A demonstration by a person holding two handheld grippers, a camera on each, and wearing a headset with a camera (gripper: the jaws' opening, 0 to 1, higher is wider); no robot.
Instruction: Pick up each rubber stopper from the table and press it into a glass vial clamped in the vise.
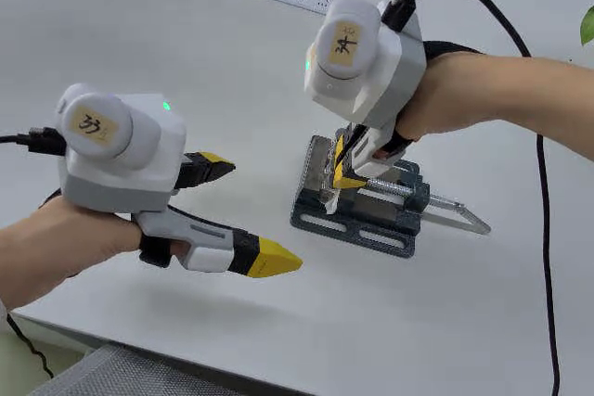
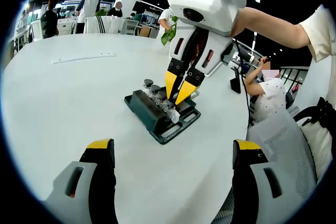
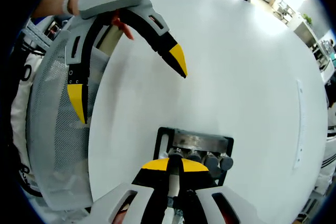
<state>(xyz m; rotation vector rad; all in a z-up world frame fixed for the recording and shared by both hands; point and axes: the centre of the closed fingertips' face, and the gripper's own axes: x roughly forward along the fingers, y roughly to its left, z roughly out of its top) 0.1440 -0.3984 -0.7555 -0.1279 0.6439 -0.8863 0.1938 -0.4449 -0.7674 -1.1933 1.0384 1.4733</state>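
Right gripper (image 1: 343,169) is nose-down over the vise (image 1: 357,215), fingers pinched almost together right at the top of the glass vial (image 2: 169,109) at one end of the row. I can't tell if a rubber stopper sits between them, since the tips hide that spot. Beside it, a couple of vials in the same clamp wear dark stoppers (image 3: 226,162). Left gripper (image 1: 264,215) hangs off to the side above the desk (image 1: 186,34), fingers wide apart, holding nothing.

Handling-wise, my guess: the stoppers are light, squishy and grippy, so pinch the wider top across its sides and leave the narrow end free to go in. The glass is the fragile bit, thin and slick. Push straight down along the vial, not sideways, or it could crack or tip in the clamp.
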